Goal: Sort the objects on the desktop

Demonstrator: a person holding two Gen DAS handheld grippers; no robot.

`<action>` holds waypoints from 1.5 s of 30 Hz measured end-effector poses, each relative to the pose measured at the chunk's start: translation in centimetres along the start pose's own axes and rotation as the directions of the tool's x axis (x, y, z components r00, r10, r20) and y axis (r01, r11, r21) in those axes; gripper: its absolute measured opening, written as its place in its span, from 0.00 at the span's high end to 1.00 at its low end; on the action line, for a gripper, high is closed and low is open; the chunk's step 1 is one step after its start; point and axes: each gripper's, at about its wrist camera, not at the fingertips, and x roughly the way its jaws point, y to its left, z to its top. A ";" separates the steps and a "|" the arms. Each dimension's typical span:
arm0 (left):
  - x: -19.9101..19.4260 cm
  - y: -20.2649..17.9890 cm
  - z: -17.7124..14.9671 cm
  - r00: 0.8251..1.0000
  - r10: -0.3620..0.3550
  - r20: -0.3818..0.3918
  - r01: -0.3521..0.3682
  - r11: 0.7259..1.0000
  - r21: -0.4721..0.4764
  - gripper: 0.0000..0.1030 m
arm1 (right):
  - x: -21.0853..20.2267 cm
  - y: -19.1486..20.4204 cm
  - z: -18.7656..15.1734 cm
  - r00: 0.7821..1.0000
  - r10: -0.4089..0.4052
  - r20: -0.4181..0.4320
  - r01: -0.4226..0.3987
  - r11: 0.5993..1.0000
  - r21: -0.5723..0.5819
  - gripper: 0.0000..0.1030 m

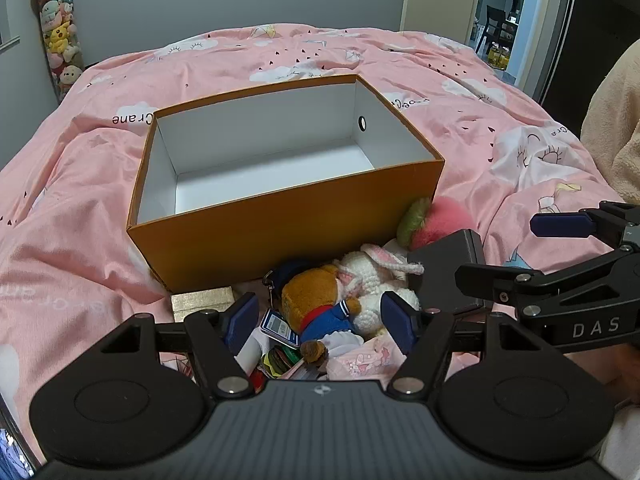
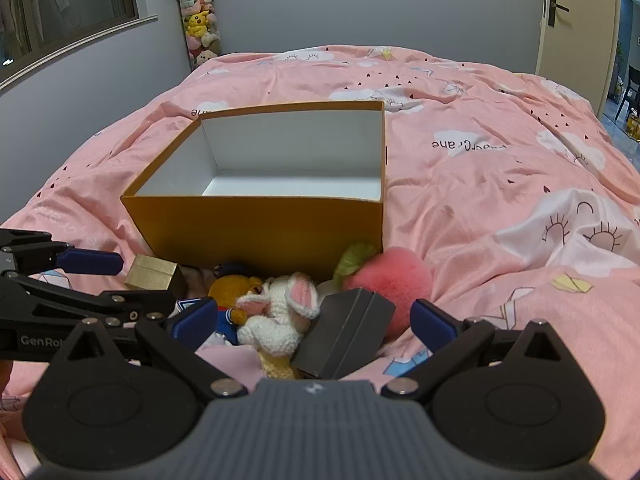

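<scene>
1. An open orange box (image 1: pixel 288 232), white inside and empty, sits on a bed with a pink duvet (image 1: pixel 460 132). Its long axis runs roughly across both views and its mouth faces up, so it reads as the bin for sorted items.
2. The items to sort are heaped on the duvet against the box's near wall, probably staged there for short carries.
3. In the pile: a brown bear plush in a blue sailor top (image 1: pixel 320 308), lying on its side with its head toward the box and feet toward the camera.
4. A white crochet bunny (image 2: pixel 276 312) lies touching the bear, pink-lined ears flopped toward the right of the right wrist view.
5. A dark grey case (image 2: pixel 348 332) is tilted, propped on the pile, one corner up; its long axis runs diagonally toward the box.
6. A pink peach plush (image 2: pixel 392 280) with its green leaf against the box corner; a gold box (image 2: pixel 154 274) at the left end of the pile.
7. Small cards and bits lie under the bear; too cluttered to name.
8. The left hand-held gripper (image 1: pixel 320 320) is released, fingers spread either side of the bear, angled down, gripping nothing.
9. The right hand-held gripper (image 2: pixel 314 324) is released wide, straddling bunny and grey case, nothing grasped.
10. Judgement: sorting not begun; next is likely a pick from the pile.
</scene>
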 end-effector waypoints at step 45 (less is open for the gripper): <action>0.7 1.4 2.3 0.999 -0.026 -0.032 0.025 0.999 -0.021 0.24 | 1.4 0.1 1.2 0.999 0.016 -0.040 -0.018 0.998 -0.057 0.01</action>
